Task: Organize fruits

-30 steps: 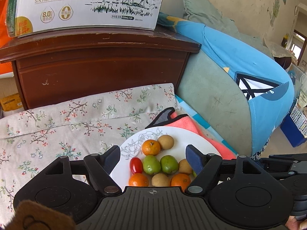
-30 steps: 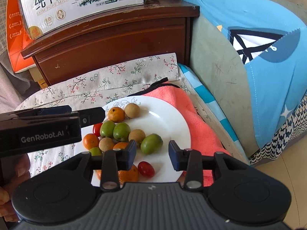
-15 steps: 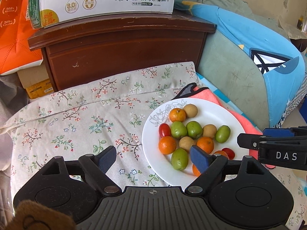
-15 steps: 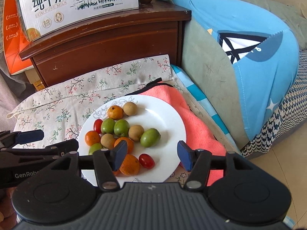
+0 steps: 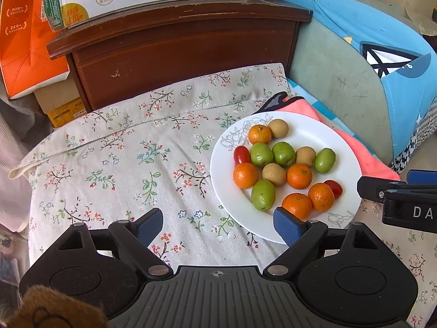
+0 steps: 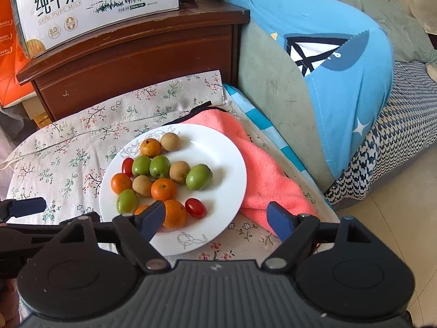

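Observation:
A white plate [image 5: 341, 142] [image 6: 218, 150] lies on a floral cloth and holds several small fruits. Among them are oranges [image 5: 245, 175] [image 6: 163, 189], green fruits [image 5: 262, 194] [image 6: 198, 177], brown round ones [image 5: 274, 173] [image 6: 170, 141] and two red tomatoes [image 5: 241, 154] [image 6: 195, 207]. My left gripper [image 5: 218, 222] hovers over the cloth just left of the plate. Its jaws are opening, with nothing between them. My right gripper [image 6: 215, 216] hangs over the plate's near rim. Its jaws are opening too and grip nothing. An orange [image 6: 173, 213] sits beside its left finger [image 6: 153, 216].
A dark wooden cabinet [image 5: 185, 46] stands behind the cloth with a milk carton box [image 6: 95, 2] on top. A pink towel [image 6: 262, 175] lies under the plate's right side. A blue and green cushion [image 6: 341, 82] rises on the right. An orange box [image 5: 24, 41] stands at far left.
The right jaws have spread from nearly shut to wide. The left jaws widened a little. The left view swung left, so the plate now lies off to its right.

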Action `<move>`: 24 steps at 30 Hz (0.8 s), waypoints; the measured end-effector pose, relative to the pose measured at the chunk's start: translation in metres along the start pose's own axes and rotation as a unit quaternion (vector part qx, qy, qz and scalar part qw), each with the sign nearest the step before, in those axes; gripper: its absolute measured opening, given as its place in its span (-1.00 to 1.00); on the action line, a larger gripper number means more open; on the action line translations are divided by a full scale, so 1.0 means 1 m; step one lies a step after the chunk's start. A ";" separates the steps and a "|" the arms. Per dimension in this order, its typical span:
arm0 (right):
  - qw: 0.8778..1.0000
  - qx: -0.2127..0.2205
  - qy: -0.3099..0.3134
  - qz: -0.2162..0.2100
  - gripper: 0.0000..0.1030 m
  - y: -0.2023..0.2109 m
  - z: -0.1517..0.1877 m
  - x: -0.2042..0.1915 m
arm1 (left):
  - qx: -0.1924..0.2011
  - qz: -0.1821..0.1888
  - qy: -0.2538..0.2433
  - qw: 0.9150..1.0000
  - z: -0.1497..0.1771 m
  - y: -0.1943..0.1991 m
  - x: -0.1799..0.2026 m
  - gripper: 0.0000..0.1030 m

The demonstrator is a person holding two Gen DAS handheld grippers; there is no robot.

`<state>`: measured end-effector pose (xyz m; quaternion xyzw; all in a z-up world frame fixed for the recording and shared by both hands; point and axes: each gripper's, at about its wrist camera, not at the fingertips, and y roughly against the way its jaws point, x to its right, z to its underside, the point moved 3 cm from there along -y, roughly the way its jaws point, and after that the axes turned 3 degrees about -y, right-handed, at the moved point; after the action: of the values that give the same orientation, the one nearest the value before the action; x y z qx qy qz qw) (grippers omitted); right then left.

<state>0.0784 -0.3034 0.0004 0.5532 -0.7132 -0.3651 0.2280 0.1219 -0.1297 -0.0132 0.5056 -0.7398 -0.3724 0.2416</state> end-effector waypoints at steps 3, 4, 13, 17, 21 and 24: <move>1.000 -0.003 -0.008 0.010 0.66 0.000 0.001 0.002 | -0.003 -0.003 -0.001 1.000 0.000 0.000 0.000 0.74; 1.000 -0.003 -0.009 0.009 0.67 0.000 0.001 0.003 | -0.004 -0.003 -0.001 1.000 0.000 0.001 0.000 0.74; 0.999 -0.020 0.001 0.038 0.85 -0.007 0.000 -0.003 | -0.013 -0.020 -0.002 1.000 -0.001 -0.001 -0.004 0.78; 0.999 -0.025 0.000 0.044 0.90 -0.010 0.000 -0.004 | -0.028 -0.024 0.004 0.999 0.000 -0.007 -0.005 0.80; 0.999 -0.025 0.003 0.047 0.92 -0.011 0.001 -0.006 | -0.034 -0.022 0.012 0.999 0.000 -0.009 -0.007 0.80; 0.998 -0.030 0.007 0.047 0.93 -0.013 0.002 -0.007 | -0.031 -0.022 0.012 0.999 -0.001 -0.009 -0.006 0.80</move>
<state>0.0871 -0.2978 -0.0106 0.5144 -0.7255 -0.3715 0.2666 0.1297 -0.1258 -0.0195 0.5184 -0.7135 -0.3948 0.2576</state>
